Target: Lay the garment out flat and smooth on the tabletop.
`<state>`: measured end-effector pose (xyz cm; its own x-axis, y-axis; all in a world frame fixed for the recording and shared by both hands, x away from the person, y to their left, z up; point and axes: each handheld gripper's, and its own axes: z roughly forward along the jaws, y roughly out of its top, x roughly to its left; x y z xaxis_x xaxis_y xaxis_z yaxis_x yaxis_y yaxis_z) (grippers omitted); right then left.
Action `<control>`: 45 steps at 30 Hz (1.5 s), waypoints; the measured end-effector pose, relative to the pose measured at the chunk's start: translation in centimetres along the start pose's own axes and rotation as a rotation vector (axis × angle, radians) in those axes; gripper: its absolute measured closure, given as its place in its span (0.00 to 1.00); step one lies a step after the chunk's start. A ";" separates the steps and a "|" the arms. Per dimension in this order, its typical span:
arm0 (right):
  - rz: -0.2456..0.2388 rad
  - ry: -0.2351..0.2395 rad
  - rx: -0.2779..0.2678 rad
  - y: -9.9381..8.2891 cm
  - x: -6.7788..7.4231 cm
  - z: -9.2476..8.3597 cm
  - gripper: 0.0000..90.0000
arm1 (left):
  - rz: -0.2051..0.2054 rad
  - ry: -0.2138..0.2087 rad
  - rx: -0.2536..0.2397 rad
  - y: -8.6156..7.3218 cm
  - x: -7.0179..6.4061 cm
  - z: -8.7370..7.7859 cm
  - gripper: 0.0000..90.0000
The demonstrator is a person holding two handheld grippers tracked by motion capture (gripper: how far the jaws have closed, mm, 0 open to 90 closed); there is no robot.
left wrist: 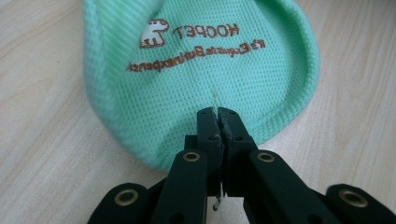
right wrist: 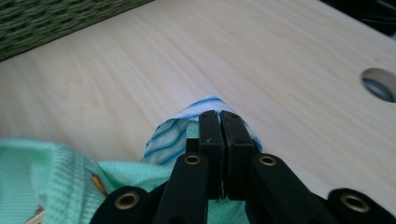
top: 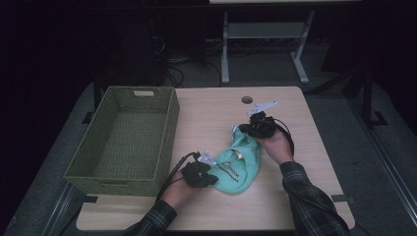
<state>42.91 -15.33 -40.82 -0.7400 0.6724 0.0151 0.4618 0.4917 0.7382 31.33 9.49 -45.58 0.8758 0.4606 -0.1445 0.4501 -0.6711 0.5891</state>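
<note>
Table [top: 295, 196] from the high view: mint-green garment [top: 241, 164] sits at centre, wicker basket [top: 123, 140] at 9 o'clock. Left gripper [top: 212, 169] grabs its 8 o'clock edge, right gripper [top: 241, 129] its 1 o'clock end. Left gripper view: jaws pinched tight on mesh fabric. Right gripper view: jaws clamped on a blue-striped lining [right wrist: 173, 135].

Items counted on the table [top: 295, 196]: one green woven basket [top: 123, 140]; one mint-green mesh garment [top: 238, 164] bearing one printed logo, with one blue-and-white striped cloth part [right wrist: 187, 128] seen at its far end. Two handheld grippers were counted, left gripper [top: 210, 167] and right gripper [top: 241, 129], each with two black jaws. One round hole [top: 247, 100] was noted in the tabletop.
</note>
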 end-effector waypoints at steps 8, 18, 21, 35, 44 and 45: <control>0.026 -0.071 -0.005 0.6 -2.0 0.2 0.98 | -0.014 -0.005 0.003 0.0 -0.1 0.0 0.97; 0.073 -0.074 -0.053 0.6 -2.6 0.4 0.83 | -0.011 -0.007 0.000 0.0 0.0 0.0 0.97; 0.080 -0.051 -0.073 0.3 -2.4 -0.3 0.80 | -0.005 -0.005 -0.001 -0.1 0.0 0.0 0.98; 0.099 -0.046 -0.084 -3.3 -2.8 -3.6 0.87 | -0.016 -0.010 -0.004 -0.1 0.1 0.0 0.97; 0.125 -0.044 -0.050 -6.3 -3.0 -4.2 0.92 | -0.012 -0.015 0.005 -0.1 0.2 -0.1 0.98; 0.135 -0.046 -0.043 -6.7 -3.0 -4.1 0.92 | -0.011 -0.015 0.005 -0.1 0.2 -0.1 0.98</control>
<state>40.05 -22.91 -43.00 -0.6493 0.7557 0.0858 0.5334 0.3720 0.7597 31.45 9.75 -45.62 0.8730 0.4598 -0.1627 0.4609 -0.6687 0.5834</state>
